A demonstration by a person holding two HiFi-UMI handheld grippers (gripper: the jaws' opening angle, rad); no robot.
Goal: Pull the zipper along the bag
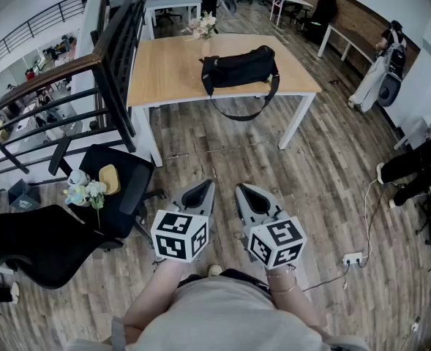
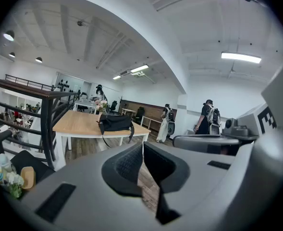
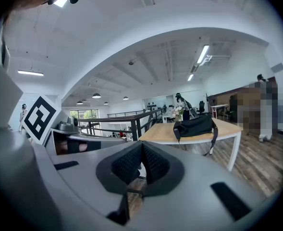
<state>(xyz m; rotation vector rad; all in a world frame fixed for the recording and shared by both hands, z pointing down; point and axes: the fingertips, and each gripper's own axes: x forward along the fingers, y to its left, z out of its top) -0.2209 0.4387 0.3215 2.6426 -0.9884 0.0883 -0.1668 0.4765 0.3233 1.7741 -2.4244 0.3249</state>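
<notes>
Standing well back from the desk (image 1: 164, 75), we haven't started yet: left gripper (image 1: 199, 194) and right gripper (image 1: 249, 195) are both clenched on nothing, the black bag (image 1: 238, 67) sits far ahead of them, so the whole pull is left.

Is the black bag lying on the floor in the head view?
No, the black bag lies on the wooden table, with its strap hanging over the table's front edge.

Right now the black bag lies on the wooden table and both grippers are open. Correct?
No: the left gripper and right gripper are shut, not open, as the two gripper views show. The black bag does lie on the wooden table.
</notes>
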